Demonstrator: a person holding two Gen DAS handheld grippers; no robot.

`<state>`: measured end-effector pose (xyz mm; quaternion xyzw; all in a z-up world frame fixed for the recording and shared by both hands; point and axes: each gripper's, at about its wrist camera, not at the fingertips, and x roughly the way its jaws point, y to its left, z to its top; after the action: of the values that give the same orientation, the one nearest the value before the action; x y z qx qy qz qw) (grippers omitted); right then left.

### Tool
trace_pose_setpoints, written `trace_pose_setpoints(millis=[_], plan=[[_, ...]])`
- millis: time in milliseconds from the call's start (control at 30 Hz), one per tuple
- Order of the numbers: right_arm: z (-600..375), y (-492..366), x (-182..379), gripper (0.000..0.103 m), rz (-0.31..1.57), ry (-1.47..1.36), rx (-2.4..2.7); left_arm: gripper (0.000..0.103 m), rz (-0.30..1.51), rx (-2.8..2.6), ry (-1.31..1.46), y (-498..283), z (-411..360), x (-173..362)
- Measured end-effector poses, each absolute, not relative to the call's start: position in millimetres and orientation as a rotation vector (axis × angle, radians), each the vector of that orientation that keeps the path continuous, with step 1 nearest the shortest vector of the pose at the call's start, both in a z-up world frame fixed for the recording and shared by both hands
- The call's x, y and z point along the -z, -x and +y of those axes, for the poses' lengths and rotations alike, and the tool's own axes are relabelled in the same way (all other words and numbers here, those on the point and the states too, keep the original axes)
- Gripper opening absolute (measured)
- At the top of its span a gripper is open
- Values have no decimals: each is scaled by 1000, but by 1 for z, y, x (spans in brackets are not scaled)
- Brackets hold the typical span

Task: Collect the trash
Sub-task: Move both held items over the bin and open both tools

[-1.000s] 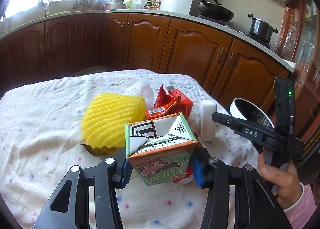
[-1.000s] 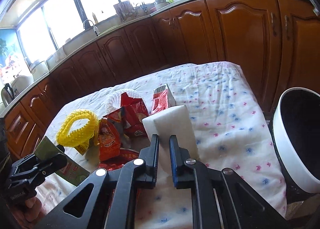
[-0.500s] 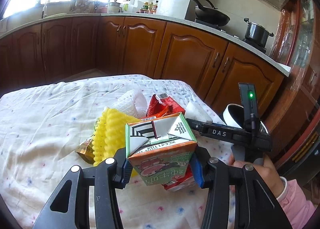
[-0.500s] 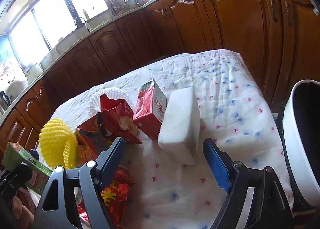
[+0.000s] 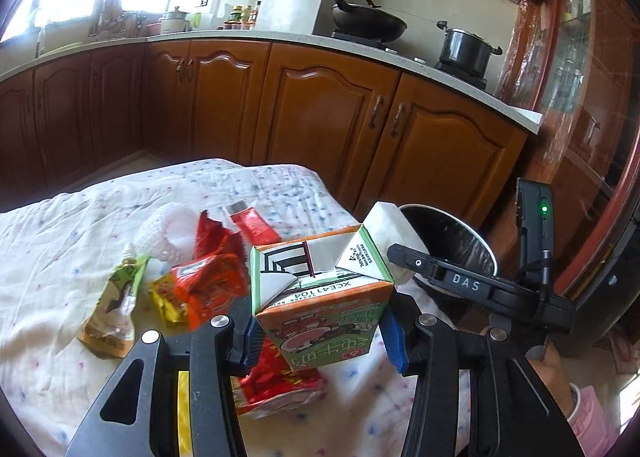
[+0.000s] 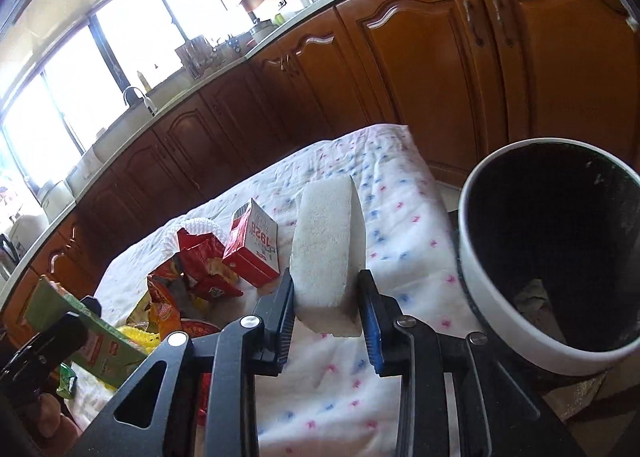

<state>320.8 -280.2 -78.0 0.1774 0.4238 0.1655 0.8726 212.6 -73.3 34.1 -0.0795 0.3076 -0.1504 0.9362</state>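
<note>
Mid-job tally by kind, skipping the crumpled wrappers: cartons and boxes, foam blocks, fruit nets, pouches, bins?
Cartons and boxes: 2 (milk carton, red box)
Foam block: 1
Fruit nets: 2 (white net, yellow net)
Spout pouch: 1
Bin: 1
Total: 7

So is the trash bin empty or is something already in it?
Not empty: the right wrist view shows crumpled trash at the bottom of the bin.

Your left gripper (image 5: 320, 331) clamped the green milk carton (image 5: 320, 299) above the wrappers (image 5: 200, 289), beside the white-rimmed bin (image 5: 452, 237).
</note>
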Motion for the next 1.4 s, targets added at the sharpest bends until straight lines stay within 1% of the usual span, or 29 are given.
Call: trace_pose_setpoints(millis=[267, 567, 1100, 1400], plan=[[-345, -291, 57, 30, 838, -413, -232, 47, 678, 404, 108, -255, -125, -24], [-402, -292, 60, 30, 831, -439, -106, 47, 671, 462, 61, -303, -175, -25], [-440, -313, 75, 30, 882, -428, -48, 47, 765, 504, 35, -397, -243, -1], [-453, -322, 82, 30, 909, -424, -38, 48, 827, 499, 11, -426, -269, 15]])
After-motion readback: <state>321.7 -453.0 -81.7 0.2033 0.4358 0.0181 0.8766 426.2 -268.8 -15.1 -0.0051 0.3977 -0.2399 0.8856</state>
